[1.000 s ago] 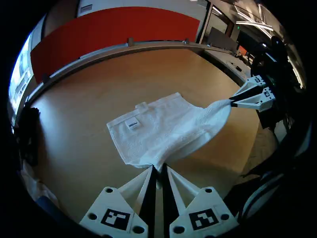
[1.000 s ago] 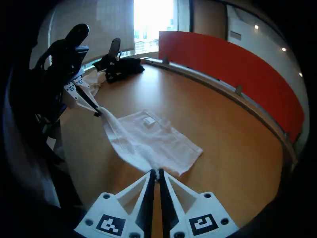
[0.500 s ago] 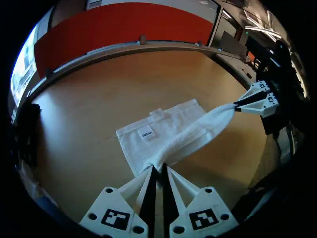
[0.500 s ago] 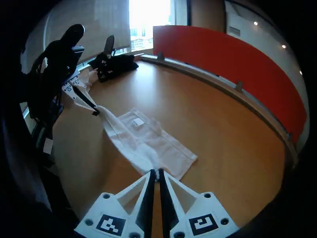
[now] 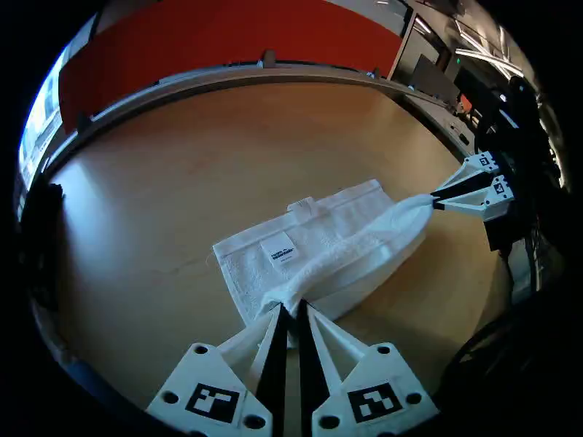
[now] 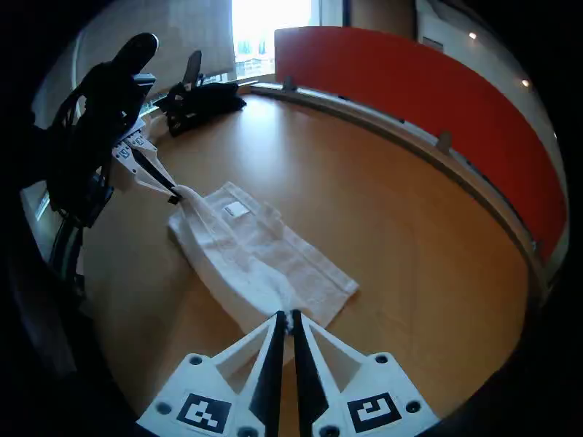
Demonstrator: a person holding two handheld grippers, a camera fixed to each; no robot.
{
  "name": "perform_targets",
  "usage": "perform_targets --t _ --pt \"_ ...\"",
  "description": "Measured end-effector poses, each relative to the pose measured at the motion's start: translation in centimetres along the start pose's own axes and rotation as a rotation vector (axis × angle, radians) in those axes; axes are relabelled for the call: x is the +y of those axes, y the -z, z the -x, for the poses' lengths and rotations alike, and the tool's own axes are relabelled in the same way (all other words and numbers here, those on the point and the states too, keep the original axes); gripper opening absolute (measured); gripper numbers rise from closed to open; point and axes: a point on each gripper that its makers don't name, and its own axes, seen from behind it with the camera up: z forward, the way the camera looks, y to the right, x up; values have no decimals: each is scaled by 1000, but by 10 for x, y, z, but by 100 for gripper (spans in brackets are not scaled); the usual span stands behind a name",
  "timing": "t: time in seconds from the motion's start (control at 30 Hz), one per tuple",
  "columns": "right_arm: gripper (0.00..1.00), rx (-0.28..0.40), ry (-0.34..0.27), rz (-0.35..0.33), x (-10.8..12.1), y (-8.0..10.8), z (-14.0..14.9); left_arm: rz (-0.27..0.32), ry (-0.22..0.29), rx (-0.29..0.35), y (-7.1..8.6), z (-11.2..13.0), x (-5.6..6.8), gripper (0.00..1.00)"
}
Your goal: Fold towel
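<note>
Towel: near edge is clamped at both corners by left gripper and right gripper. It has been carried farther over the half lying on the worktop. Fold judged nearly laid.

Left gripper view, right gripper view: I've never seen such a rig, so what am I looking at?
No robot: a person holds a two-finger gripper in each hand, and a fisheye camera on each looks forward along it. The left gripper pinches one end of a white towel's lifted edge; the right gripper pinches the other end. Each view also catches the other gripper farther off. The towel lies partly doubled over on a wooden table, a red screen behind.
</note>
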Motion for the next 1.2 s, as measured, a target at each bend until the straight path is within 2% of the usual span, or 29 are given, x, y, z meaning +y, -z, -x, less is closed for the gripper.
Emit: perform_targets --t 0.17,0.43,0.63,0.7,0.77,0.83,0.9,1.1,1.2 --pt "9 -21 -21 7 6 -10 6 1 -7 -11 -11 2 -2 10" --pt "10 -42 -48 9 11 -27 12 -35 -28 -16 -30 0 -14 14" --pt "13 -41 -49 32 19 -37 11 -60 -57 -15 -39 -4 -23 25" --pt "17 -39 -48 36 21 -40 10 -67 -60 -15 -42 -5 -25 32" --pt "25 -38 -45 41 23 -42 9 -73 -61 -14 -43 -7 -27 42" --pt "32 -37 -42 50 26 -45 7 -78 -64 -10 -44 -9 -29 55" --pt "37 -35 -39 61 30 -46 6 -84 -64 -7 -44 -11 -31 77" --pt "47 -33 -19 107 43 -49 4 -109 -56 -3 -44 -15 -41 94" --pt "61 -29 -10 121 48 -49 1 -122 -56 2 -42 -18 -45 94"
